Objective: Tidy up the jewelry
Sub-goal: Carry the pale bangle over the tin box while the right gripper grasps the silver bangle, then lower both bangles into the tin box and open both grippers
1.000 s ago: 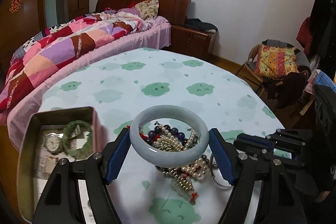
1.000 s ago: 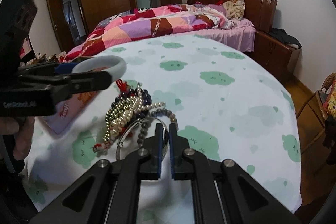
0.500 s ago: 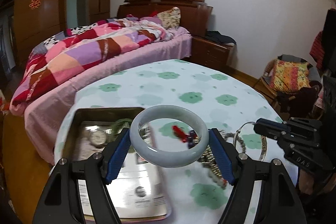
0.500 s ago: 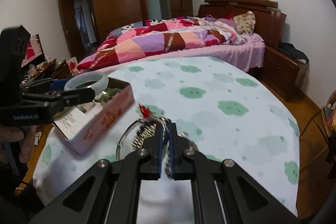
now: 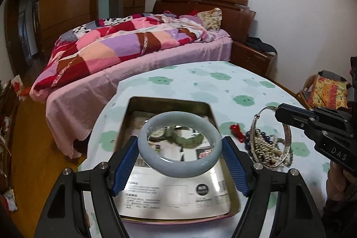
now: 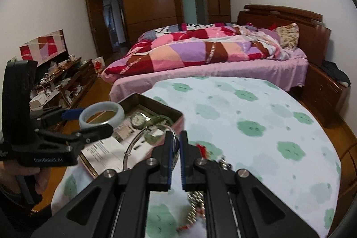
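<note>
The pale jade bangle (image 5: 179, 144) sits level between the blue pads of the left tool (image 5: 179, 150), pinched across its width and held in the air over the open metal tin (image 5: 169, 104). Through its ring the tin's contents show: a green bangle (image 5: 186, 139) and a wristwatch (image 6: 138, 119) lying on printed paper (image 5: 176, 195). The right tool (image 6: 175, 142) has its fingers pressed nearly together on a thin silver bangle (image 5: 271, 137), lifted upright beside the tin's right wall, with a heap of pearl and dark bead strands (image 5: 266, 146) and a red tassel (image 5: 237, 129) on the counter (image 5: 223, 81) behind it.

The step in hand looks like placing: the jade bangle is carried and ready to go into the tin. The next move, as I judge it, calls for lowering it to the paper near the green bangle, keeping it level so it does not knock the watch, and only then spreading the pads. Jade is brittle, so a drop from this height onto metal would be a risk.

A second ago the jade bangle hung over the bead heap and the tin lay off to the left; half a second ago it was crossing the tin's right edge. Now it is centred over the tin. The right tool, then low among the beads, has risen with the silver bangle toward the tin.
</note>
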The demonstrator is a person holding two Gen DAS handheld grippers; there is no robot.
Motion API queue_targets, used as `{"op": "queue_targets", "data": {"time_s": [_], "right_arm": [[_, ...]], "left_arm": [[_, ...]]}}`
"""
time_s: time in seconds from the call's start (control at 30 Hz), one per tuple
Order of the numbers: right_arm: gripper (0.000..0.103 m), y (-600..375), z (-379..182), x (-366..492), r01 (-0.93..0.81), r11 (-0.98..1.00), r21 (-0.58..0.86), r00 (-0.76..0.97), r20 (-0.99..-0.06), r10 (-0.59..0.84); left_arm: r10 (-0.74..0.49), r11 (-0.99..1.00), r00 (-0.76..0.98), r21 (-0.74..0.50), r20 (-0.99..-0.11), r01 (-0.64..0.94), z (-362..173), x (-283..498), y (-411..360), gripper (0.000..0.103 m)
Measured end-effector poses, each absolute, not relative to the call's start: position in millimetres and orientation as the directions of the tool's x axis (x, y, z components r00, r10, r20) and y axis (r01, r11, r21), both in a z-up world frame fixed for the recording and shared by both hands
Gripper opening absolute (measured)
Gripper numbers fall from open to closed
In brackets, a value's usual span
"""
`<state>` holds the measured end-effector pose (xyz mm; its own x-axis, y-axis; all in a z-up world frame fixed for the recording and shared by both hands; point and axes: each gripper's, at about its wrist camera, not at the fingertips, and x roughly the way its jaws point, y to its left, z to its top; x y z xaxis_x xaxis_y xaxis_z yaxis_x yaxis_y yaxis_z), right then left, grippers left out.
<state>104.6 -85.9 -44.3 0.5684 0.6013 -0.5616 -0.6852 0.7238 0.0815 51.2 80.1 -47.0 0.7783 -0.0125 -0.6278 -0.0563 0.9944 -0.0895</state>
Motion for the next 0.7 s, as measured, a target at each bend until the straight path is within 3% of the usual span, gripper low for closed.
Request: {"op": "queue_targets", "data": {"time_s": [0.7], "right_arm": [[0.008, -19, -70, 120, -0.715, 0.700, -0.011, 0.557, -0.614, 0.559]], "left_arm": [[0.024, 0.989, 0.740, -0.093, -0.673, -0.117, -77, 69, 107, 0.075]]}}
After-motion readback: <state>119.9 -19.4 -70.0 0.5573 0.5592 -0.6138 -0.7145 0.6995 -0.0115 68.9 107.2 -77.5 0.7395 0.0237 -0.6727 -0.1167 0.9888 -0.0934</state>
